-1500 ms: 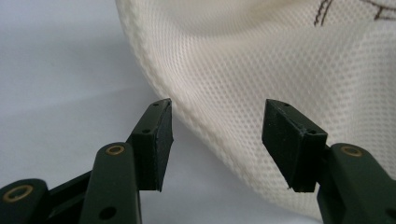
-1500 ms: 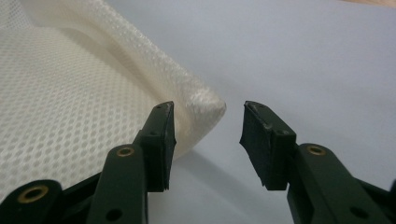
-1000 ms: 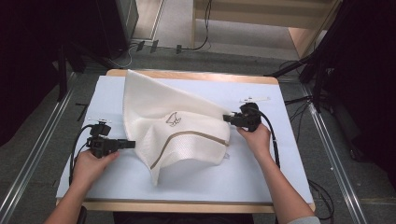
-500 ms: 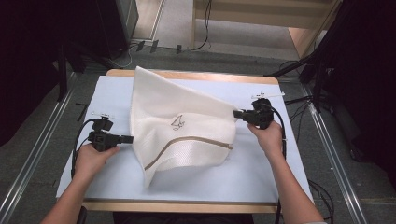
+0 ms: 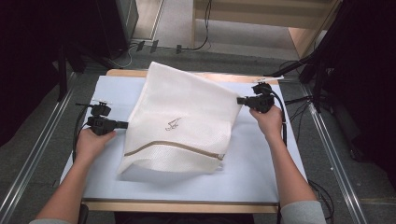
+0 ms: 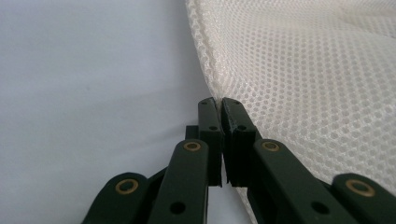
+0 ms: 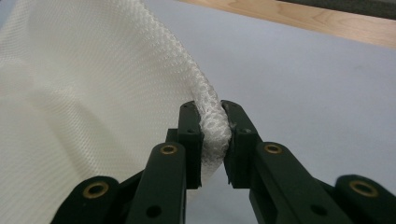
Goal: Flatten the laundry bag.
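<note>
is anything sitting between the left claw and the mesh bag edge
Nothing visible does. The left claw has its jaws together right at the side seam of the white mesh laundry bag, with bare pale blue table cover beside it. Whether the seam is actually pinched cannot be told. The right claw is shut on the opposite edge.

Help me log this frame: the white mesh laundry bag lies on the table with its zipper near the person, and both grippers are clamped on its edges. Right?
Not quite. In the right gripper view the right gripper is shut on a bunched fold of the mesh laundry bag, but the left gripper view shows the left gripper shut beside the bag's edge with no mesh between its jaws. The zipper does lie near the person.
</note>
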Demonstrator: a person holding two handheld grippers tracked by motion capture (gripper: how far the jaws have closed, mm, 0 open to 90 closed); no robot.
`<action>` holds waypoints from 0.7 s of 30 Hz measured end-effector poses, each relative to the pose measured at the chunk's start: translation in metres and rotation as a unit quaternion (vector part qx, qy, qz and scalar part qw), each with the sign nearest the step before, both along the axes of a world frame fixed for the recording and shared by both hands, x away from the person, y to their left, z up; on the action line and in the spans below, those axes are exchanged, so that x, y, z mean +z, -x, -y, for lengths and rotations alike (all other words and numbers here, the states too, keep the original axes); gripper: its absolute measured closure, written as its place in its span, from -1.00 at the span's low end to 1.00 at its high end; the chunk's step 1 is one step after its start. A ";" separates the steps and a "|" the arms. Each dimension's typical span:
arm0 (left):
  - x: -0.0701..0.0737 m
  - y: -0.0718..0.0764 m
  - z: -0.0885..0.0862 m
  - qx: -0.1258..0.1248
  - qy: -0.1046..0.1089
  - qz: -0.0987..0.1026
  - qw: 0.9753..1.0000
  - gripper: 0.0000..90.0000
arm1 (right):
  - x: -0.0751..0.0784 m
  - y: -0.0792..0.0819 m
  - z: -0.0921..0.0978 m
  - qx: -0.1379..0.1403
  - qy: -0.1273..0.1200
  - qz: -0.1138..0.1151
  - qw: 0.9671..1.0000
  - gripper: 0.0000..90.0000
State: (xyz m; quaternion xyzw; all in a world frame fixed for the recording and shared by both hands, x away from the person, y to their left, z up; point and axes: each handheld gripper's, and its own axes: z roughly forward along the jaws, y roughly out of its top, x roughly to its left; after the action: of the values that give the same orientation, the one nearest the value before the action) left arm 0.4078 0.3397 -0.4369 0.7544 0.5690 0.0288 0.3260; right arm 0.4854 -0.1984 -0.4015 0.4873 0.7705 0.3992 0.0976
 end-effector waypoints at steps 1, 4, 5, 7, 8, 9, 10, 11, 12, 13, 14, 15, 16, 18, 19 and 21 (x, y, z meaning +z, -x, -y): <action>-0.001 -0.001 0.000 0.003 -0.001 0.001 1.000 0.96 | 0.000 -0.004 -0.001 -0.004 -0.003 -0.005 1.000 0.78; -0.001 0.000 -0.005 0.006 0.003 0.000 1.000 0.89 | -0.002 -0.010 -0.004 -0.012 -0.001 0.000 1.000 0.54; -0.001 0.001 -0.006 0.008 0.012 0.000 1.000 0.78 | -0.002 -0.010 -0.004 -0.012 -0.003 0.002 1.000 0.42; -0.001 0.004 -0.009 0.006 0.030 -0.002 1.000 0.63 | 0.000 -0.008 -0.004 -0.015 0.000 0.002 1.000 0.21; 0.000 0.006 -0.009 0.005 0.029 0.000 1.000 0.55 | 0.002 -0.006 -0.004 -0.020 0.008 0.007 1.000 0.17; 0.001 0.007 -0.009 0.001 0.032 0.001 1.000 0.50 | 0.004 -0.003 -0.003 -0.021 0.012 0.013 1.000 0.14; 0.003 0.009 -0.009 -0.002 0.031 0.003 1.000 0.45 | 0.005 0.000 -0.002 -0.022 0.008 0.016 1.000 0.13; 0.004 0.011 -0.008 -0.003 0.030 0.006 1.000 0.40 | 0.006 0.004 0.000 -0.023 0.003 0.018 1.000 0.14; 0.006 0.014 -0.007 -0.007 0.027 0.010 1.000 0.35 | 0.006 0.007 0.001 -0.022 -0.002 0.020 1.000 0.15; 0.008 0.016 -0.006 -0.008 0.026 0.014 1.000 0.31 | 0.005 0.013 0.001 -0.021 -0.005 0.020 1.000 0.17; 0.010 0.018 -0.005 -0.009 0.024 0.018 1.000 0.27 | 0.002 0.017 0.000 -0.017 -0.006 0.018 1.000 0.18; 0.011 0.020 -0.005 -0.011 0.027 0.020 0.999 0.22 | -0.001 0.022 -0.001 -0.011 -0.005 0.017 1.000 0.19; 0.012 0.021 -0.004 -0.013 0.030 0.019 0.999 0.18 | -0.005 0.026 -0.002 -0.009 -0.004 0.013 1.000 0.20; 0.014 0.025 -0.001 -0.016 0.028 0.018 0.999 0.12 | -0.013 0.034 -0.006 0.000 -0.002 0.009 1.000 0.21; 0.014 0.028 0.002 -0.019 0.027 0.018 0.999 0.11 | -0.017 0.038 -0.007 0.000 -0.003 0.005 1.000 0.21; 0.014 0.032 0.005 -0.030 0.020 0.021 0.999 0.08 | -0.022 0.045 -0.010 0.004 -0.002 -0.001 1.000 0.22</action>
State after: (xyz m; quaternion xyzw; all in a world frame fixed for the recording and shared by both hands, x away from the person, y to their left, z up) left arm 0.3755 0.3344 -0.4233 0.7636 0.5399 0.0241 0.3534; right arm 0.4409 -0.1883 -0.4234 0.4851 0.7714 0.4009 0.0943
